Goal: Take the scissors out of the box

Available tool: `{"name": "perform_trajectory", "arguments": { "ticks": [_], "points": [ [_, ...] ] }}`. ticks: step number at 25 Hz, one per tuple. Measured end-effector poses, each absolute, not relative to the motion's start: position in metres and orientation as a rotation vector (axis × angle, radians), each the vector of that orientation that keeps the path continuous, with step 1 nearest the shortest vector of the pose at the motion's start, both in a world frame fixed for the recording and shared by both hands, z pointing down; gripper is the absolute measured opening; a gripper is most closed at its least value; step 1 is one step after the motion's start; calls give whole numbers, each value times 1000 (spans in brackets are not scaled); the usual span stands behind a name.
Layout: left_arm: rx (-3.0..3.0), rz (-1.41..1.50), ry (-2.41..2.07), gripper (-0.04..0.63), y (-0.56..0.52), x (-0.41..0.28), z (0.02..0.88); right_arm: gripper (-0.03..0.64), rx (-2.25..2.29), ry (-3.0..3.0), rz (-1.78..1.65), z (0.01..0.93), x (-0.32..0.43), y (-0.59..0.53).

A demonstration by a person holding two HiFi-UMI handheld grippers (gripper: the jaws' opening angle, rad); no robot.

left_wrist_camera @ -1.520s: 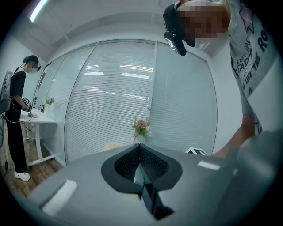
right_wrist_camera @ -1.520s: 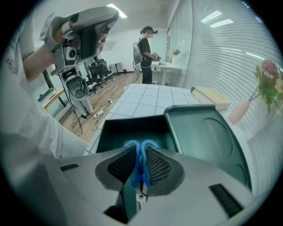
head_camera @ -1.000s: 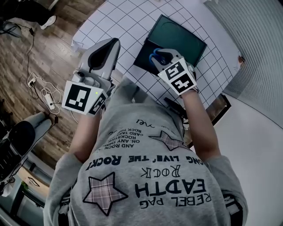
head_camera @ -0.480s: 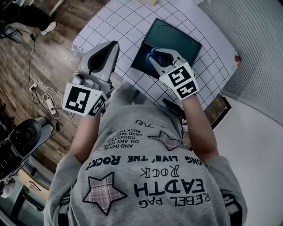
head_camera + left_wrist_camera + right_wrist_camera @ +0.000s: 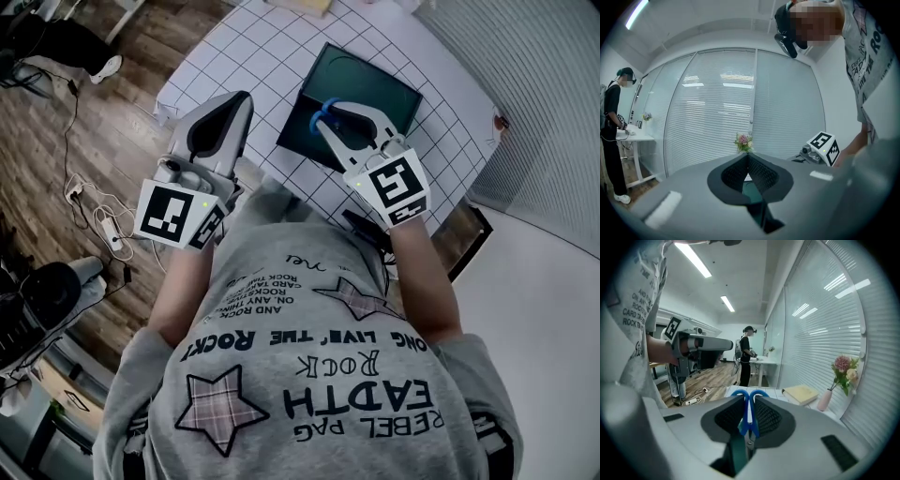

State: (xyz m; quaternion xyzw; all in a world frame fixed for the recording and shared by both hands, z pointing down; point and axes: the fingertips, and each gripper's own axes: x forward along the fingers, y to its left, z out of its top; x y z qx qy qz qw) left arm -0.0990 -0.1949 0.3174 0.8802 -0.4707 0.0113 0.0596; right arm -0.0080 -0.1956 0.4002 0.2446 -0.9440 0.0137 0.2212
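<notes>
Over the near-left part of the dark green box [image 5: 377, 80], my right gripper [image 5: 347, 120] holds the blue-handled scissors [image 5: 322, 112]. In the right gripper view the scissors [image 5: 749, 401] stand pinched between the two ribbed pads, with the blue handle loops sticking out past my right gripper [image 5: 749, 417]. My left gripper [image 5: 239, 101] hovers above the table's left edge, apart from the box. In the left gripper view, my left gripper [image 5: 749, 171] has its pads pressed together with nothing between them.
The box lies on a white grid-patterned table [image 5: 253, 47]. A book [image 5: 800, 393] and a pink vase of flowers [image 5: 825, 399] stand at the table's far side. Cables and a power strip [image 5: 98, 211] lie on the wooden floor at left. A person [image 5: 746, 355] stands at a distant desk.
My right gripper has risen and drawn back toward the person with the scissors in it, lifting them off the box's floor. The left gripper has hardly moved.
</notes>
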Motion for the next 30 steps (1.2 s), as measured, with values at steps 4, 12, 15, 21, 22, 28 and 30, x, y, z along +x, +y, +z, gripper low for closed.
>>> {"name": "perform_trajectory", "arguments": {
  "ticks": [4,12,15,21,22,28,30],
  "points": [
    [2677,28,-1427,5,-194,-98,311,80,717,-2653,21,381,-6,-194],
    [2702,20,-1432,5,-191,-99,301,80,815,-2762,-8,334,3,-191],
    [2706,20,-1434,5,-190,-99,298,80,843,-2789,-10,320,7,-189],
    [2725,26,-1432,5,-187,-99,293,80,918,-2830,-18,297,21,-187],
    [2727,25,-1433,5,-188,-99,292,80,931,-2836,-19,293,23,-187],
    [2741,24,-1442,5,-190,-101,285,80,1028,-2864,-7,271,46,-188],
    [2751,24,-1445,5,-191,-101,281,80,1069,-2873,-10,262,55,-188]
  ]
}}
